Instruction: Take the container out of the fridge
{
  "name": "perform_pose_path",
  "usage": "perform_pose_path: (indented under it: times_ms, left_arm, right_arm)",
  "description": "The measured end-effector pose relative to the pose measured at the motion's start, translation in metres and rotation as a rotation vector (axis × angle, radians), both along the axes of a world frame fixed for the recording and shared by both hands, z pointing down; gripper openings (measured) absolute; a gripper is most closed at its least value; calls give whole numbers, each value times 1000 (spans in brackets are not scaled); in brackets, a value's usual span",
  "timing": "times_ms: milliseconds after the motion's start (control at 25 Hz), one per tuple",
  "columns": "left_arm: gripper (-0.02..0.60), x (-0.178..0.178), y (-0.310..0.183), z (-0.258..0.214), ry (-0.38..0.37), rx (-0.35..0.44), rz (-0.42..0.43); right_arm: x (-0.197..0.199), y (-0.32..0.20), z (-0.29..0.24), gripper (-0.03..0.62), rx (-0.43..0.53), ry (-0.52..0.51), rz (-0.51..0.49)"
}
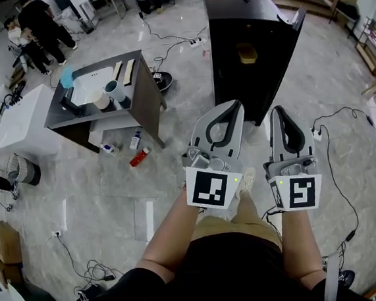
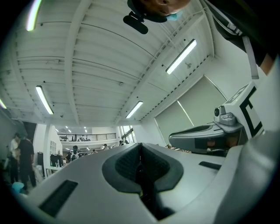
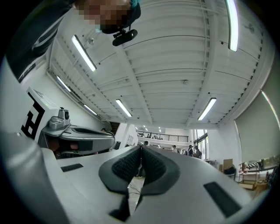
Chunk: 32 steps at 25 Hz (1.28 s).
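Note:
A black fridge point(image 1: 247, 38) stands on the floor ahead of me, its door point(image 1: 293, 22) swung out at the right. A tan container point(image 1: 247, 53) shows in its dark opening. My left gripper point(image 1: 232, 107) is held at waist height, short of the fridge, jaws pressed together and empty. My right gripper point(image 1: 282, 112) is beside it, also shut and empty. Both point upward: the left gripper point(image 2: 140, 148) view and the right gripper point(image 3: 141, 149) view show only the ceiling and the far hall. Each view catches the other gripper at its side.
A grey table point(image 1: 139, 91) at the left carries a white tray point(image 1: 92, 83) and cups point(image 1: 113, 91). Bottles point(image 1: 138, 158) lie on the floor beneath it. Cables point(image 1: 332, 132) trail over the marble floor. People point(image 1: 40, 25) stand at the far left by a white bench point(image 1: 23, 119).

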<state>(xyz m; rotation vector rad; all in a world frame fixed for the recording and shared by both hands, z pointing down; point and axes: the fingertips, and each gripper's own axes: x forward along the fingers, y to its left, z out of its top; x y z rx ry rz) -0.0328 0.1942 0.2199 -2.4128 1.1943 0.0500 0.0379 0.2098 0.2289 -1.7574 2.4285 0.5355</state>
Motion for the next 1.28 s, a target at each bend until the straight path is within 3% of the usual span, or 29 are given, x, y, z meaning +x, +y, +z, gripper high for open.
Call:
perform_pose_path:
  times_ms: [360,560,920,1280]
  left_arm:
    - [25,48,-120,20,-9,-41,-5]
    - [25,79,-208,26,-10,-61,-19]
    - [25,131,-354,49,-13,-127,-45]
    - [25,162,-434,76,-44,-177,-80]
  right_arm:
    - [40,-117,6,37,-8,14,-24]
    - [66,-204,11,37,-20,82,-49]
    - [104,-353,17,37,-57,15,-121]
    - [127,-436,63,37,-152,93,-165]
